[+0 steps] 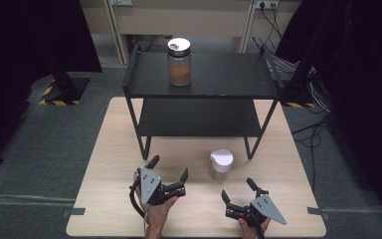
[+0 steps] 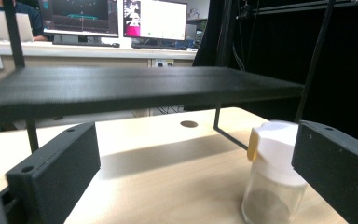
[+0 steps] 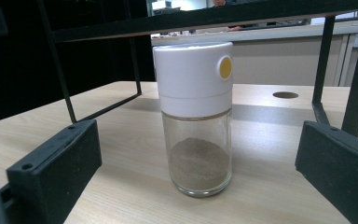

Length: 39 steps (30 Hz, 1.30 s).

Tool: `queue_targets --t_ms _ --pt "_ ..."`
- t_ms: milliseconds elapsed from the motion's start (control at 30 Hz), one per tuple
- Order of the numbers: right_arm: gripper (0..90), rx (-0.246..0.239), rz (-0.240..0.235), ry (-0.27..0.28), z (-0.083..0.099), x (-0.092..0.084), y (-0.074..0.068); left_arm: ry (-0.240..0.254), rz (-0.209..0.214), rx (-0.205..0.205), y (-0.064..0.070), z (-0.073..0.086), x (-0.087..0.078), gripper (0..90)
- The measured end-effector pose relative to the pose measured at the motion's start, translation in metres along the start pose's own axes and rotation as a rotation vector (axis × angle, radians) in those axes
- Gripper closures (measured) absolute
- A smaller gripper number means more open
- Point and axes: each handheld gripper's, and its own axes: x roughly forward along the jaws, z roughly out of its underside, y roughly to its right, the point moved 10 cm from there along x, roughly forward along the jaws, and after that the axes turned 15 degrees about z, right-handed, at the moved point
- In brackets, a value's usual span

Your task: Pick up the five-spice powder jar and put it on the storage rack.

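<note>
A clear glass shaker with a white lid [image 1: 221, 164] stands upright on the table in front of the black two-tier shelf [image 1: 201, 89]. It holds a little grey-brown powder and has a yellow button [image 3: 225, 67]. In the right gripper view the shaker [image 3: 196, 116] stands centred ahead of the jaws, untouched. My left gripper [image 1: 168, 168] is open, left of the shaker [image 2: 274, 172]. My right gripper [image 1: 237, 188] is open just in front of it. A second jar with orange-brown powder and a silver lid [image 1: 179, 62] stands on the shelf's top tier.
The light wooden table [image 1: 109, 164] has a round hole [image 2: 189, 123] under the shelf. The shelf's thin black legs [image 1: 249, 148] stand just behind the shaker. Grey carpet, dark curtains and cables surround the table. A desk with monitors [image 2: 154, 21] lies beyond.
</note>
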Motion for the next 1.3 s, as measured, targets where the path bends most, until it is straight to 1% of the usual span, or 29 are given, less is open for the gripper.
queue_targets --t_ms 167,267,367,433,467,533,600,633,667,833,1033,1133,1300 --pt "0.4 -0.003 -0.001 -0.001 0.000 0.000 0.000 -0.007 -0.011 -0.003 -0.001 0.018 -0.008 0.2" --pt "0.4 -0.003 0.000 -0.001 0.000 0.000 0.000 -0.013 -0.014 -0.016 -0.002 0.028 -0.013 0.2" --pt "0.4 -0.004 0.000 -0.002 0.000 0.000 -0.001 -0.039 -0.011 -0.023 -0.004 0.038 -0.016 0.2" --pt "0.4 -0.006 0.001 -0.002 0.000 0.000 -0.001 -0.065 -0.008 -0.025 -0.004 0.045 -0.016 0.2" --pt "0.4 -0.006 0.001 -0.003 0.000 0.000 -0.001 -0.073 -0.009 -0.024 -0.004 0.048 -0.017 0.2" --pt "0.4 -0.006 0.003 -0.003 0.000 0.000 -0.001 -0.080 -0.010 -0.034 -0.004 0.054 -0.018 0.2" --pt "0.4 -0.008 0.003 -0.004 0.000 0.001 -0.001 -0.077 -0.004 -0.045 -0.005 0.055 -0.019 0.2" --pt "0.4 -0.008 0.003 -0.005 0.000 0.001 -0.001 -0.070 -0.006 -0.040 -0.005 0.055 -0.020 0.2" --pt "0.4 -0.009 0.003 -0.005 0.000 0.001 -0.001 -0.073 -0.008 -0.036 -0.005 0.055 -0.020 0.1" --pt "0.4 -0.010 0.003 -0.007 0.000 0.001 -0.001 -0.082 0.005 -0.045 -0.004 0.058 -0.022 0.2" --pt "0.4 -0.012 0.002 -0.007 0.000 0.001 -0.001 -0.089 0.015 -0.040 -0.003 0.061 -0.023 0.2" --pt "0.4 -0.012 0.003 -0.007 0.000 0.001 -0.001 -0.080 0.017 -0.050 -0.004 0.062 -0.024 0.2" --pt "0.4 -0.015 0.004 -0.006 0.000 0.000 -0.002 -0.064 0.017 -0.054 -0.005 0.063 -0.026 0.2"
